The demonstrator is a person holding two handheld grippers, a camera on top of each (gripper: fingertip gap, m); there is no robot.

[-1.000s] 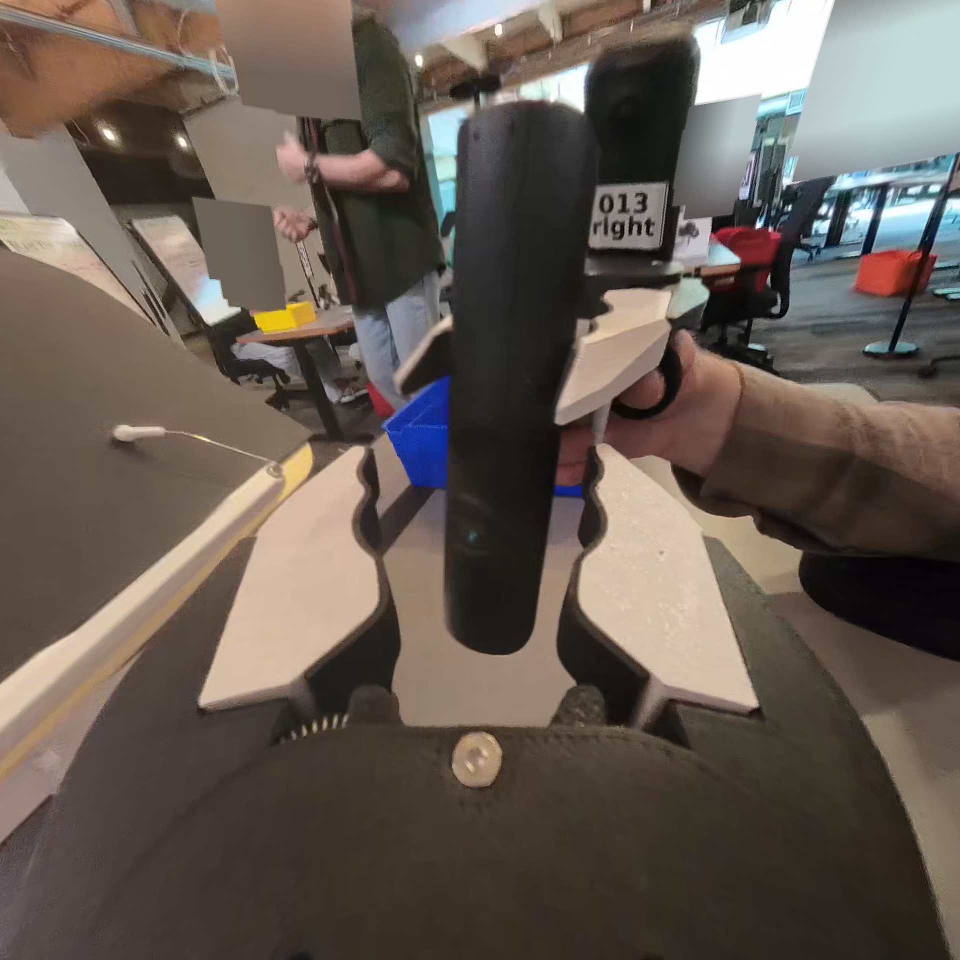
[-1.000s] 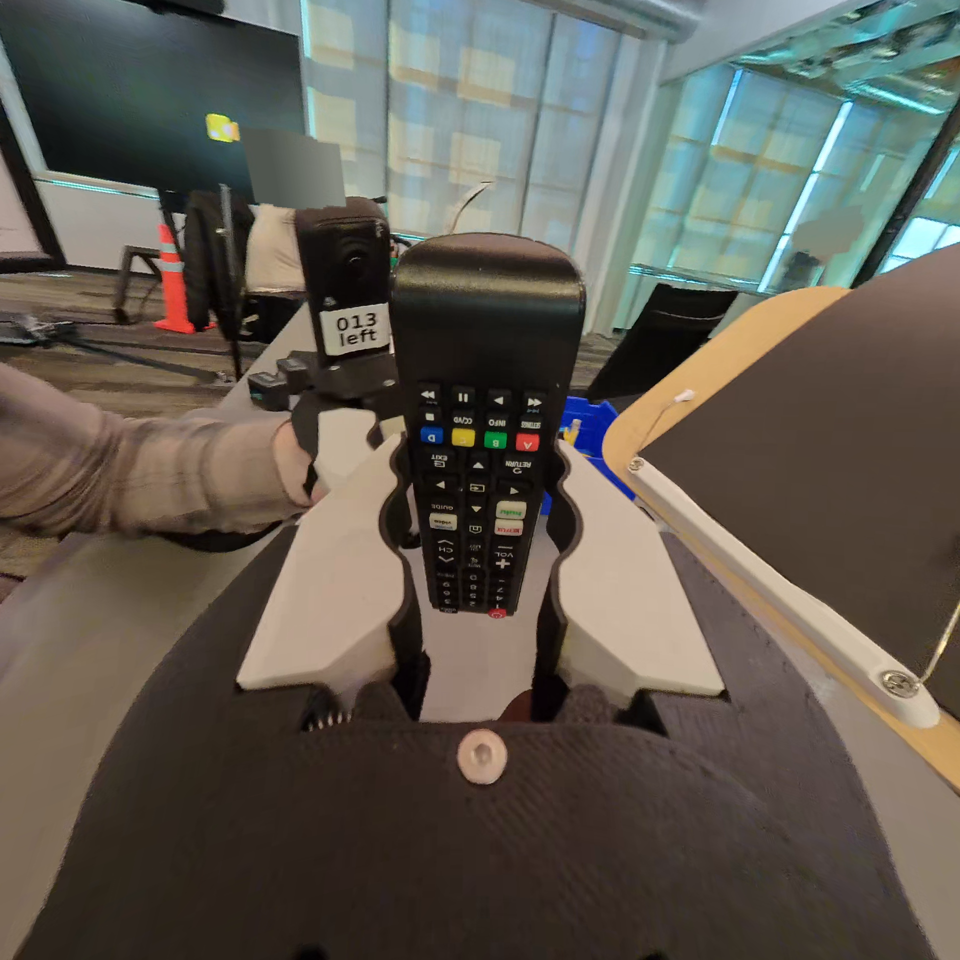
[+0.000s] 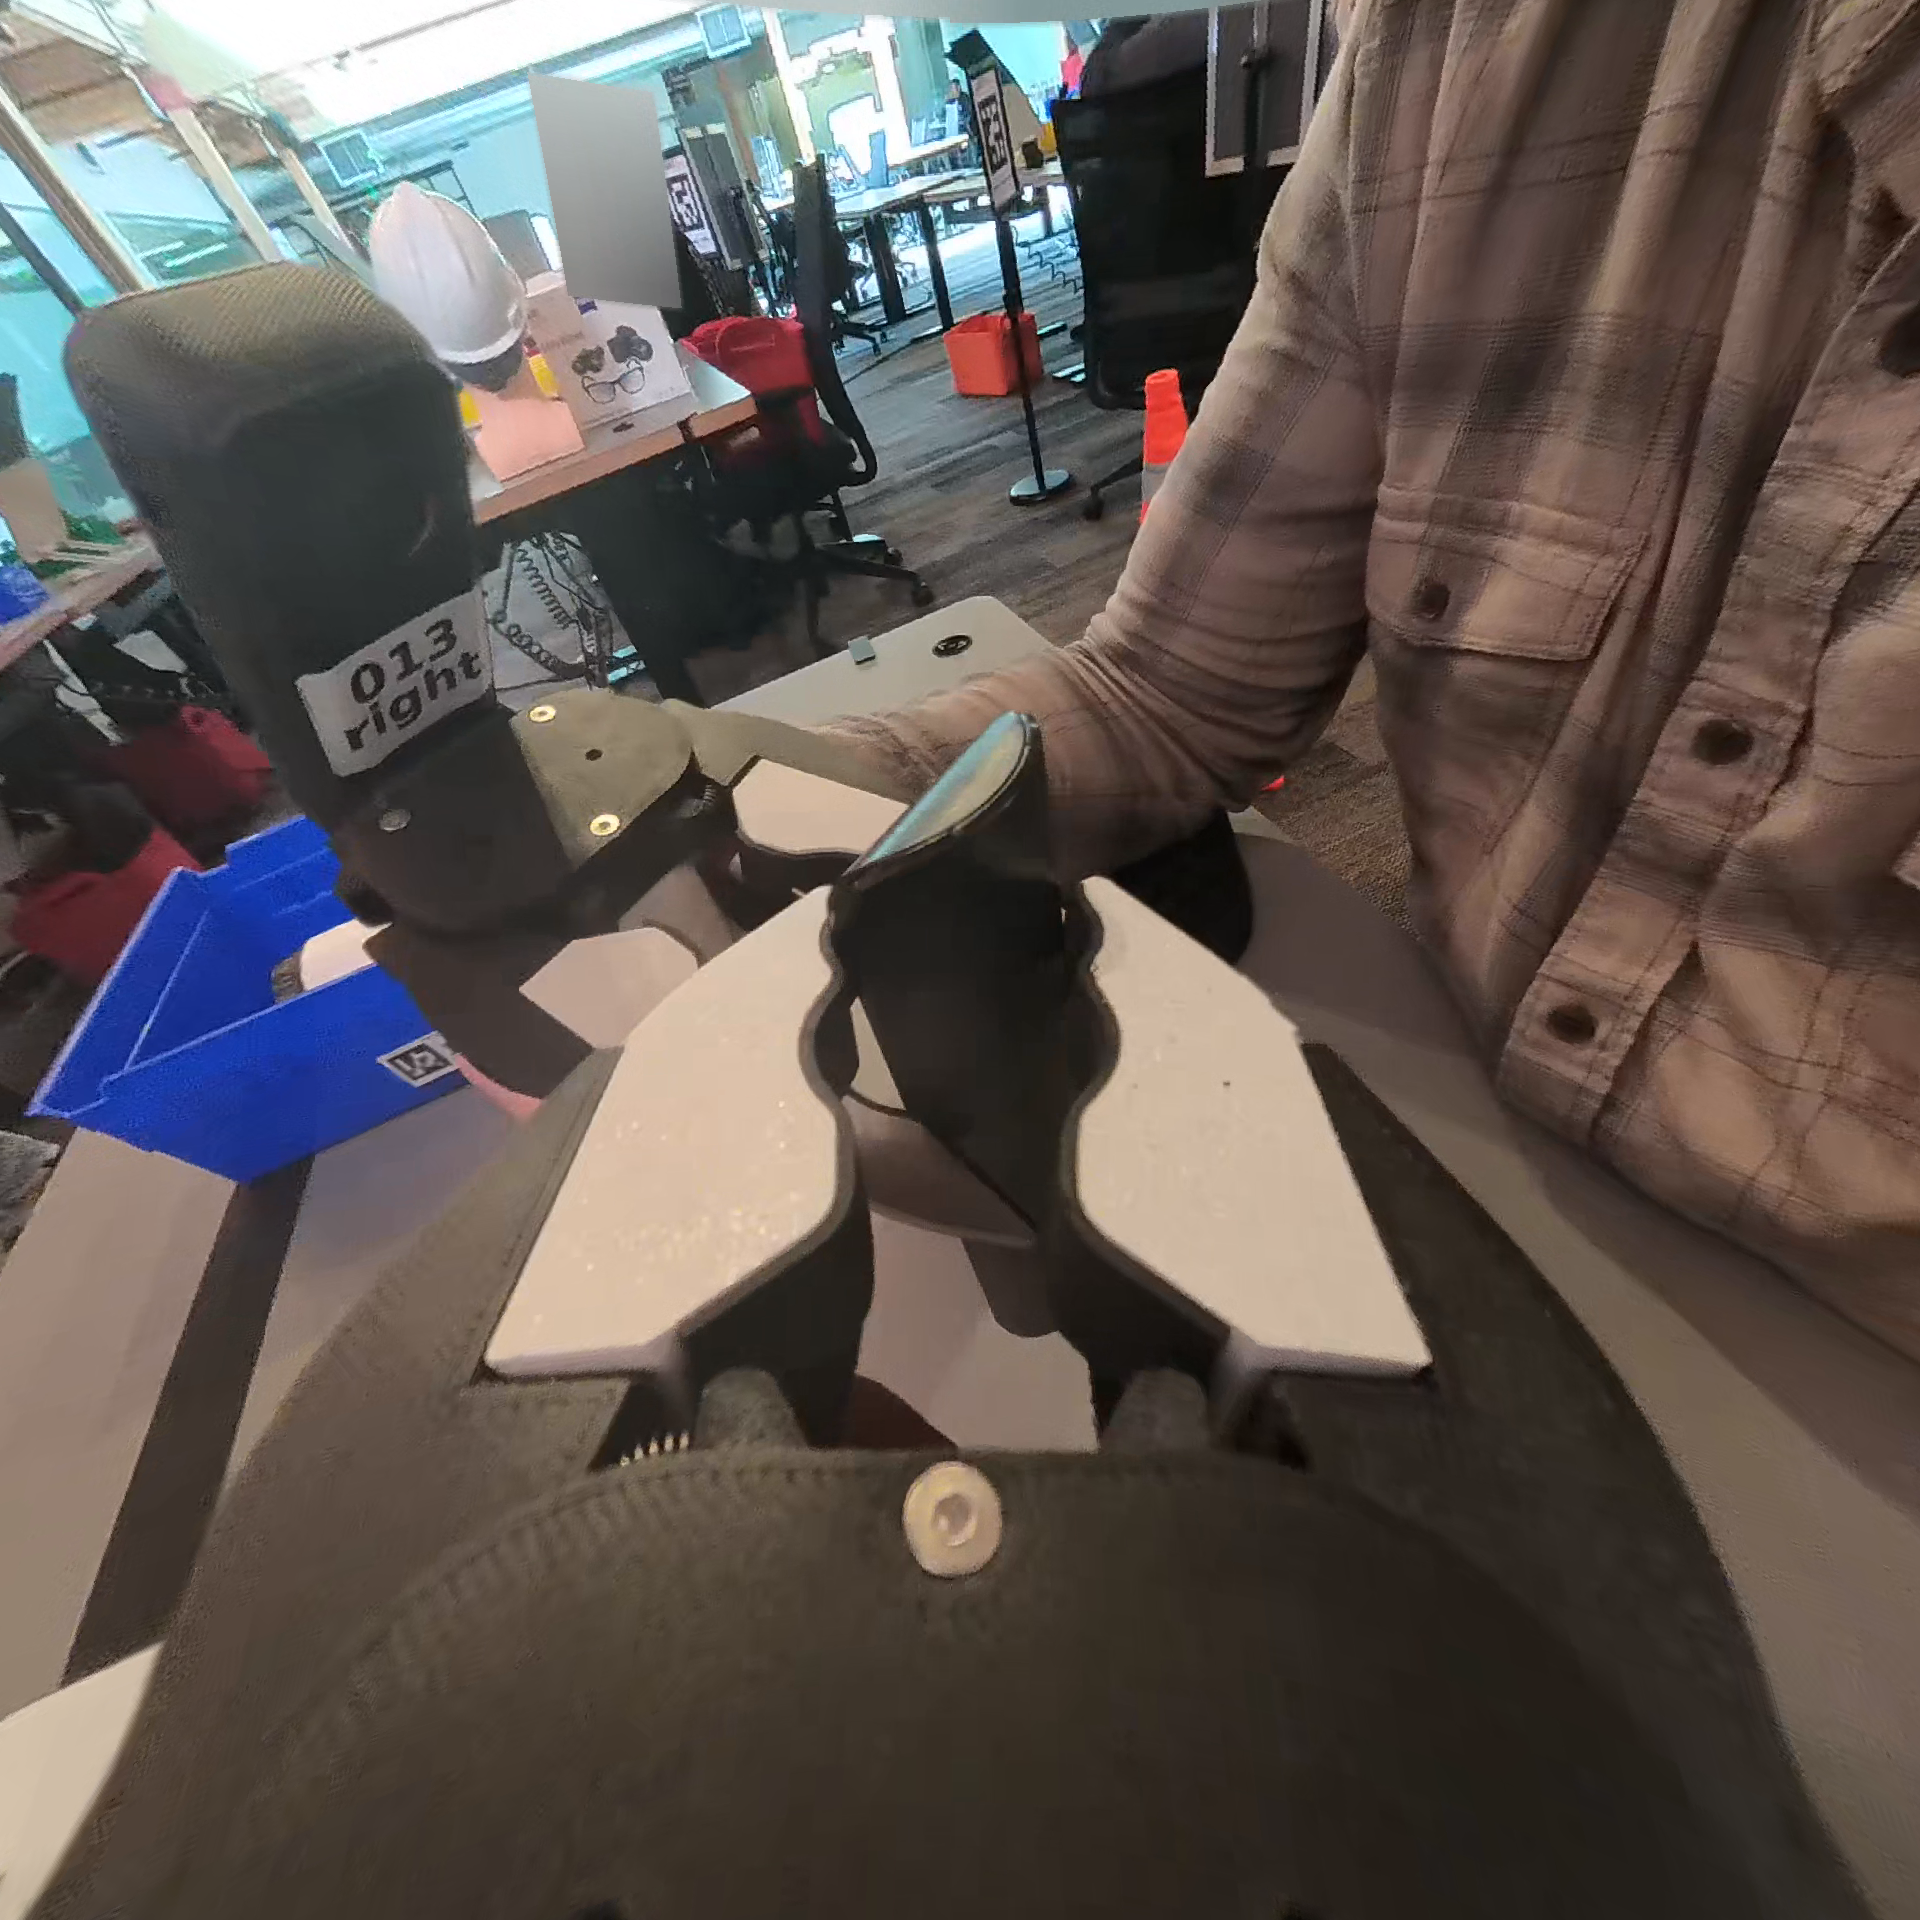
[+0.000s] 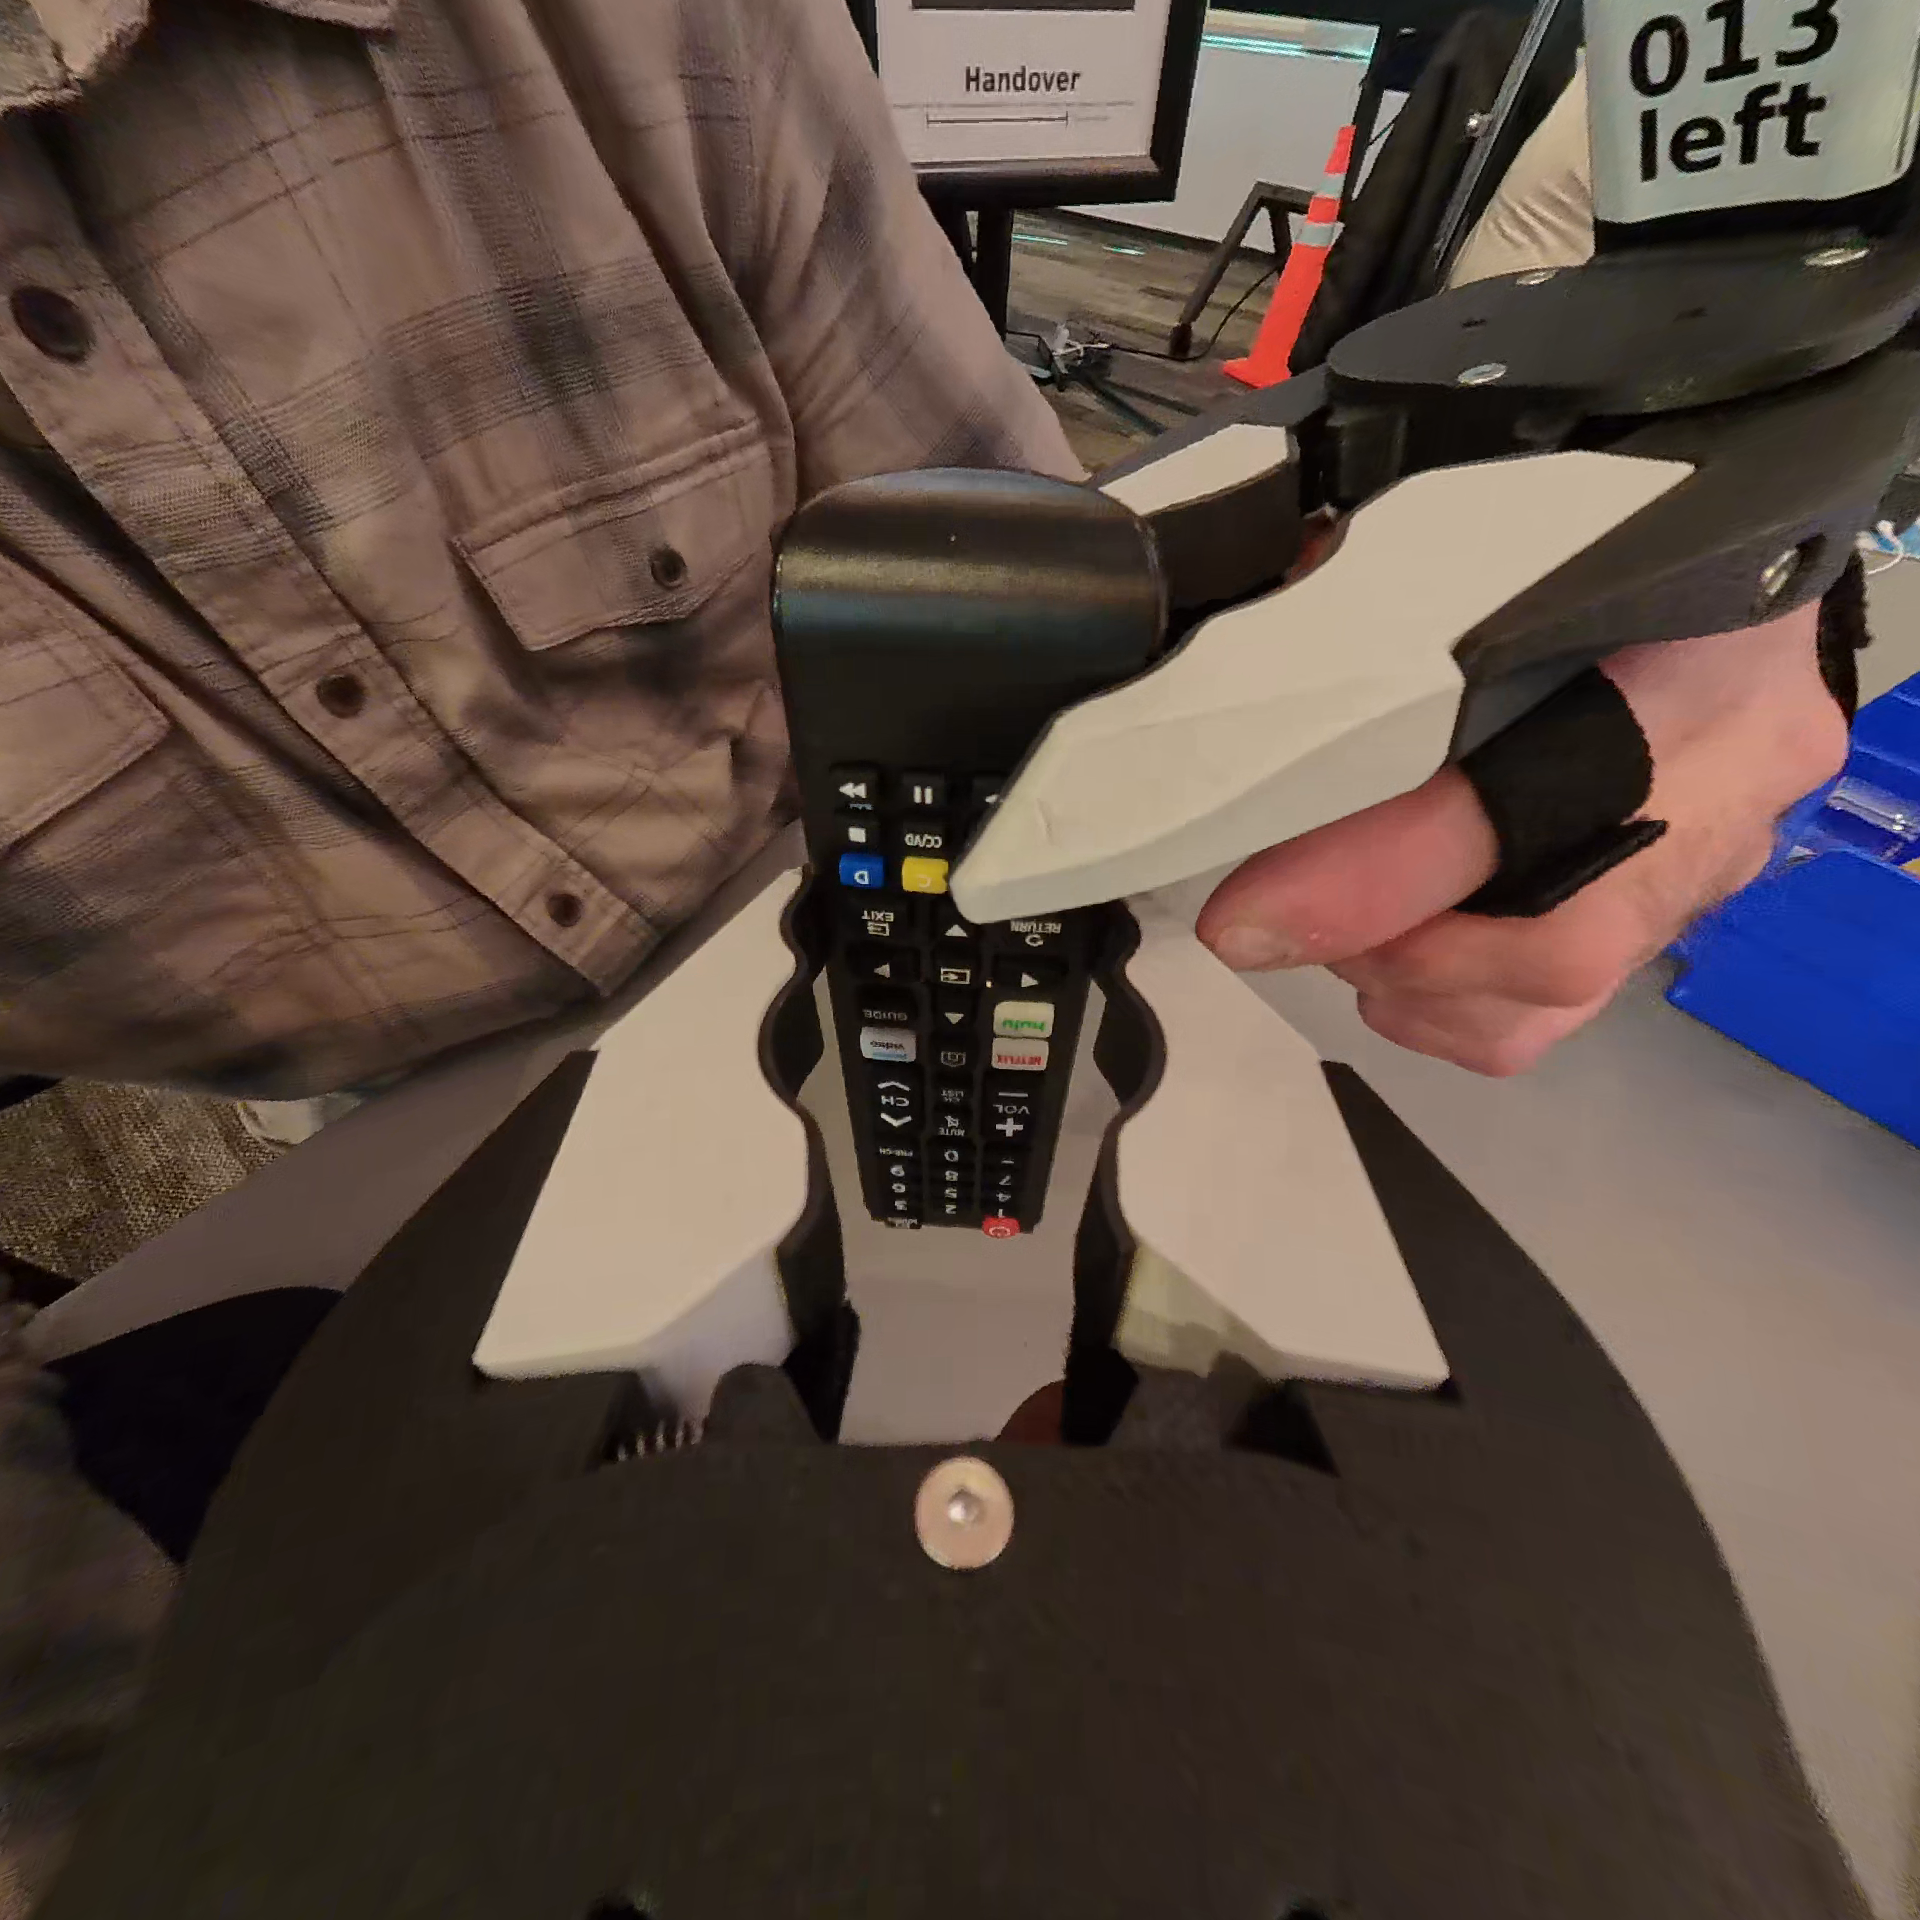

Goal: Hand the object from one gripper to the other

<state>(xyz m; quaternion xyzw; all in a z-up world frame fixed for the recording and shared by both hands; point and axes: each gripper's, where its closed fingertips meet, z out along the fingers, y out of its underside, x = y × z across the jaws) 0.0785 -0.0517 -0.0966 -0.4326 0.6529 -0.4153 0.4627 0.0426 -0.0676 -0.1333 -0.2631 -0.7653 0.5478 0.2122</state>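
Note:
A black remote (image 4: 956, 623) with coloured buttons stands upright between the fingers of my right gripper (image 4: 961, 904), which is shut on its side edges at the lower half. My left gripper (image 4: 1060, 707) comes in from the right, with one white finger across the button face and the other behind the remote's top. In the left wrist view the remote (image 3: 966, 1039) shows edge-on, filling the gap of my left gripper (image 3: 956, 935), which is shut on it. The right gripper (image 3: 717, 894) shows beyond it at the left.
Both grippers are held over a grey table (image 4: 1558, 1247). A blue bin (image 3: 239, 1049) stands on it at the far side and also shows in the right wrist view (image 4: 1818, 935). The person's plaid shirt (image 3: 1610, 520) is close behind. Orange cones (image 4: 1299, 260) stand on the floor. The gap from one gripper's tips to the other's is roughly 5 cm.
Both grippers have swung round toward the person. The left gripper, open with the remote loose in its gap before, has narrowed onto the remote's upper part. The right gripper still holds it.

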